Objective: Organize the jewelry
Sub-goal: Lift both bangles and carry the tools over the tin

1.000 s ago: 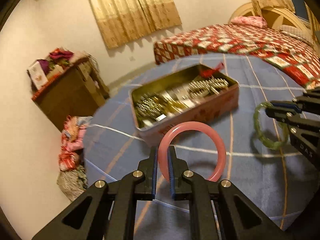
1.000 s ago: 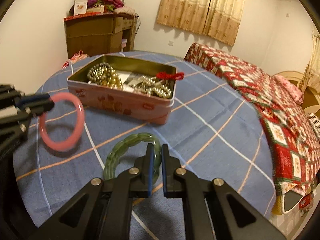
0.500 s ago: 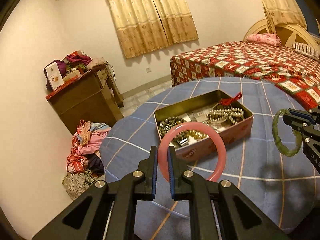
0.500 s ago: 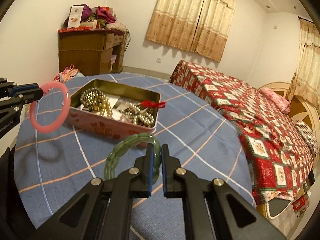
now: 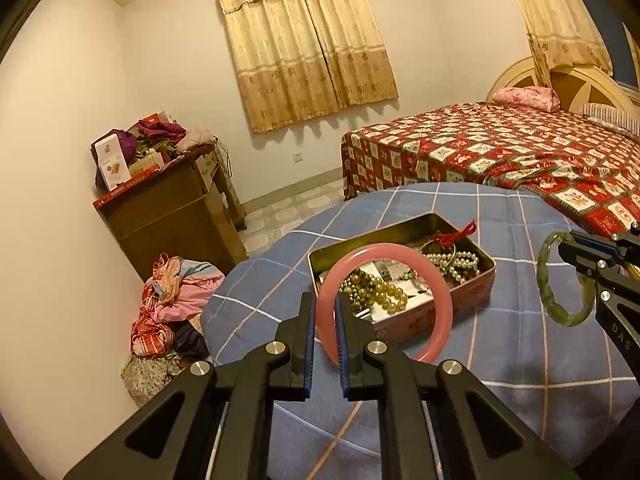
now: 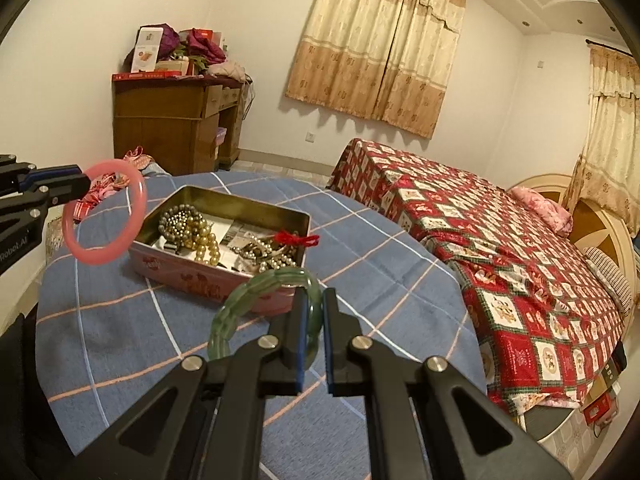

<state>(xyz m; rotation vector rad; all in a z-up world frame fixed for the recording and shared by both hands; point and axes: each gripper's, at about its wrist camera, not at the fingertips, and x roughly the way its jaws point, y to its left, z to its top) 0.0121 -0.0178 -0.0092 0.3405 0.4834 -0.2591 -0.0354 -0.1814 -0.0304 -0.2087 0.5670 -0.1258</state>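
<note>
Left gripper (image 5: 324, 344) pinching pink bangle (image 5: 436, 280), right gripper (image 6: 314, 346) pinching green bangle (image 6: 256, 292), both aloft near table's front edge. Neither yet in the tin (image 6: 224, 280); beads already inside.

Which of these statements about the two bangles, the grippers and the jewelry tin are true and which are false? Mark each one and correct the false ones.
1. The left gripper holds a pink bangle. True.
2. The right gripper holds a blue bangle. False: it holds a green bangle.
3. The pink tin on the table is closed with a lid. False: it is open, with bead strands showing inside.
4. Both bangles are held up in the air, outside the tin. True.
5. A red tassel lies in the tin. True.
6. The table cover is plain white. False: it is blue with a line check.
</note>
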